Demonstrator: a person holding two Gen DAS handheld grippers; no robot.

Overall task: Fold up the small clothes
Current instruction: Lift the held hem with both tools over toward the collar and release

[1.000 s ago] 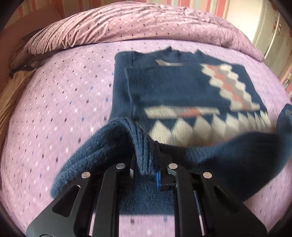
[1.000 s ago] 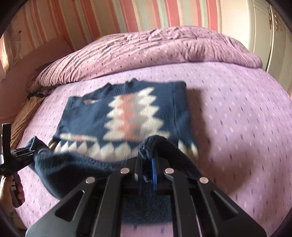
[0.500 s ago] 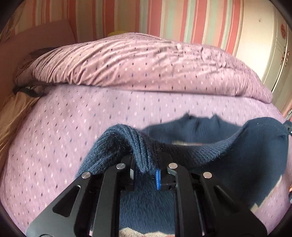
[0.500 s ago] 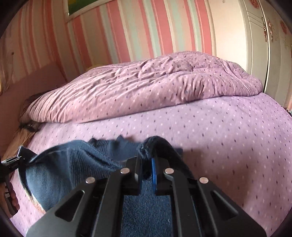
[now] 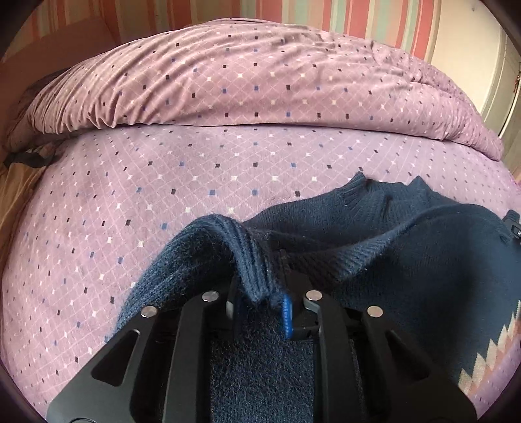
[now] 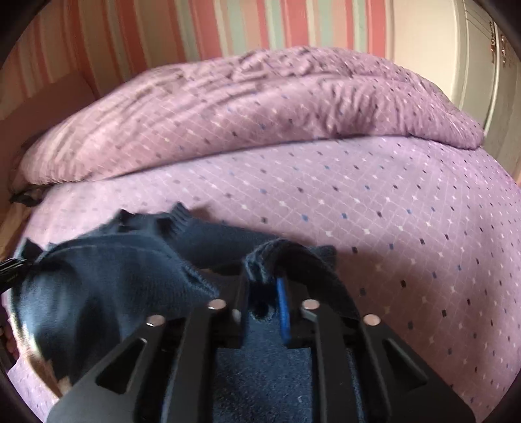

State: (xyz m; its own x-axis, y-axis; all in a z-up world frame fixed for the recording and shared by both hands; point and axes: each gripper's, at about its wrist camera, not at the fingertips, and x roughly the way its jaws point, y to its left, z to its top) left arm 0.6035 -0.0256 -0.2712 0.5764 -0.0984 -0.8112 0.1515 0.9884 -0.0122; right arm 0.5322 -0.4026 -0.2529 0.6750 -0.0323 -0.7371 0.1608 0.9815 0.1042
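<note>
A small navy knit sweater (image 5: pixel 407 260) with a white and pink zigzag pattern lies on the purple bedspread (image 5: pixel 162 182), its lower half folded up over the upper half toward the collar. My left gripper (image 5: pixel 260 306) is shut on the sweater's ribbed hem at one corner. My right gripper (image 6: pixel 263 306) is shut on the hem at the other corner of the sweater (image 6: pixel 107 286). The collar (image 6: pixel 176 214) pokes out beyond the folded edge. The other gripper's tip shows at the far edge of each view.
A rumpled purple duvet (image 5: pixel 260 75) is piled across the back of the bed. A striped pink wall (image 6: pixel 228 29) stands behind it and a white wardrobe (image 6: pixel 488 81) at the right. The bed's left edge and a tan sheet (image 5: pixel 16 188) show at the left.
Both grippers carried the sweater's hem forward and down over its body toward the collar. The zigzag front, open to view a second ago, is now mostly covered by the folded half.
</note>
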